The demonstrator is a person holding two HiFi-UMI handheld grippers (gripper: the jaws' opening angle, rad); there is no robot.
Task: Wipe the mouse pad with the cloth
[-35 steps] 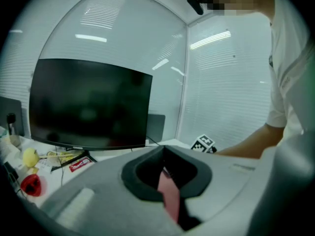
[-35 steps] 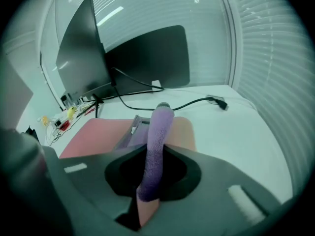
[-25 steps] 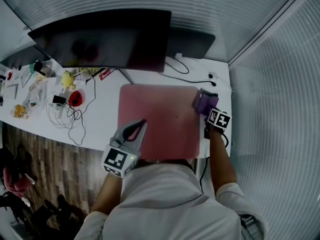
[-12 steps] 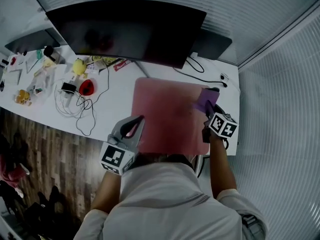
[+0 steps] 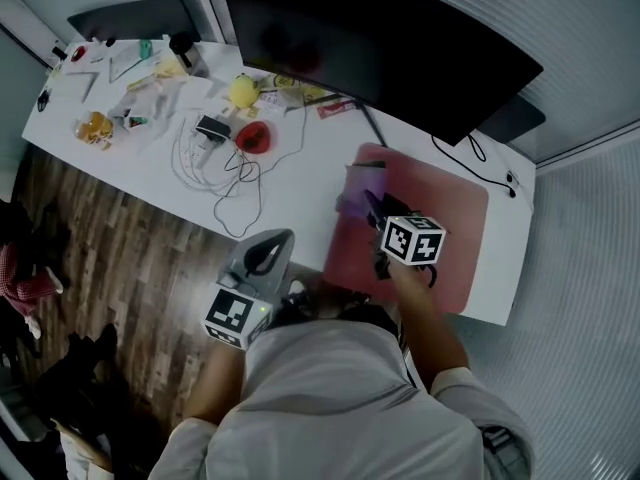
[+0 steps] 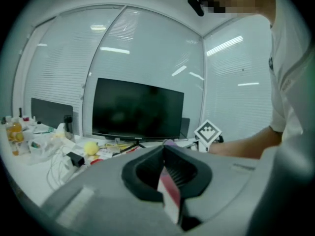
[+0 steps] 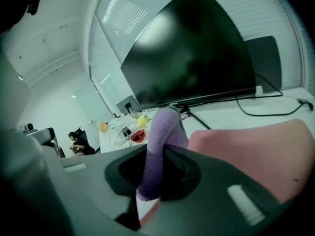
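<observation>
My right gripper (image 5: 368,208) clamped on purple cloth (image 5: 353,190); cloth protrudes past jaw tips, over left edge of pink mouse pad (image 5: 455,238). My left gripper (image 5: 270,253): jaws together, nothing between, beyond desk (image 5: 300,183) edge, left of pad.

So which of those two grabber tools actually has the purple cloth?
The right gripper: its jaws are shut on the purple cloth, at the pink mouse pad. The left gripper is shut and empty.

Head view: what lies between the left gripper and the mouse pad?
Only bare white desk lies between the left gripper and the mouse pad, seen in the head view.
</observation>
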